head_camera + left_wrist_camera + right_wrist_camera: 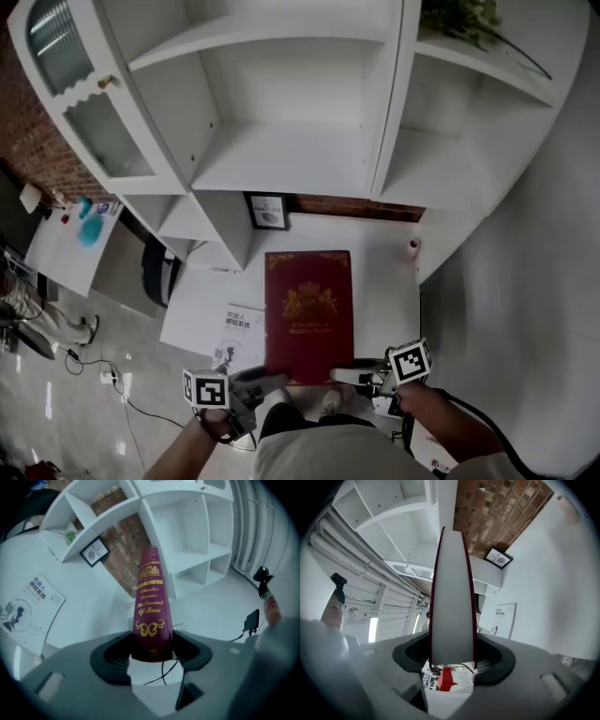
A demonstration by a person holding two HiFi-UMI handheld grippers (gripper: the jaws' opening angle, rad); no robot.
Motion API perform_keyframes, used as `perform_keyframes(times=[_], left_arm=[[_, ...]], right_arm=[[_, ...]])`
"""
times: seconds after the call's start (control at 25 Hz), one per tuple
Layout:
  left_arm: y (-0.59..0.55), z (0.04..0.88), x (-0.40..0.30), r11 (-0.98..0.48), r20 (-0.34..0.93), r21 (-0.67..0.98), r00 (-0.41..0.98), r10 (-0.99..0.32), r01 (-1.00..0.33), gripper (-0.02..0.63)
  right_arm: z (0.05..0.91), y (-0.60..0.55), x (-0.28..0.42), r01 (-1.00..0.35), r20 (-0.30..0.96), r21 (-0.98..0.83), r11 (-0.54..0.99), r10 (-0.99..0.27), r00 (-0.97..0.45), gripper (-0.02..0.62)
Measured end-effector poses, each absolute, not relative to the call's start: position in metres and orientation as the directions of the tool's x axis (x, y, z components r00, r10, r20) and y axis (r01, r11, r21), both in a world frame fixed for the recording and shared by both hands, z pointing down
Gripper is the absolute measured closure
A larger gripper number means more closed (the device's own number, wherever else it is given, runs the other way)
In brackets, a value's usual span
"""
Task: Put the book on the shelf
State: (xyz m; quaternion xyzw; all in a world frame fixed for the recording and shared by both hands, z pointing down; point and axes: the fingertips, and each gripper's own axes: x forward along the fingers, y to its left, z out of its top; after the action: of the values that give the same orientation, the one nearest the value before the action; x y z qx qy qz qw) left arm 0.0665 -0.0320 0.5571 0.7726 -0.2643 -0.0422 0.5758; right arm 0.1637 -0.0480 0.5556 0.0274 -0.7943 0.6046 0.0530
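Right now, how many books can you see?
2. The burgundy hardcover book is gripped by the left gripper and the right gripper. A white paperback lies flat on the white table, left of it. Others may be hidden.

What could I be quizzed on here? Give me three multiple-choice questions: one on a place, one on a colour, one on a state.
1. Where does the white booklet lie?
A) on the table, left of the book in the head view
B) on a shelf
C) on top of the book

2. What colour is the book's cover?
A) blue
B) dark red with gold print
C) green

3. How is the book held?
A) it lies loose
B) one gripper alone clamps it
C) two grippers clamp it, one at each side

Answers:
1 A: the booklet lies flat on the white tabletop beside the book.
2 B: cover and spine are dark red with gold lettering.
3 C: the left gripper is shut on the spine edge and the right gripper on the page edge.
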Motion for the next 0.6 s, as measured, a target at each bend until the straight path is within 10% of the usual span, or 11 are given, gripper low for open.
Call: perform_keyframes(times=[0.6], left_arm=[[-0.131,0.404,-0.037,-0.386,0.140,0.842,0.844,-0.518,-0.377,0.319]], right_arm=[[0.418,-0.140,0.067,-0.064,0.068,-0.938,0.341,-0.001,-0.998,0.334]])
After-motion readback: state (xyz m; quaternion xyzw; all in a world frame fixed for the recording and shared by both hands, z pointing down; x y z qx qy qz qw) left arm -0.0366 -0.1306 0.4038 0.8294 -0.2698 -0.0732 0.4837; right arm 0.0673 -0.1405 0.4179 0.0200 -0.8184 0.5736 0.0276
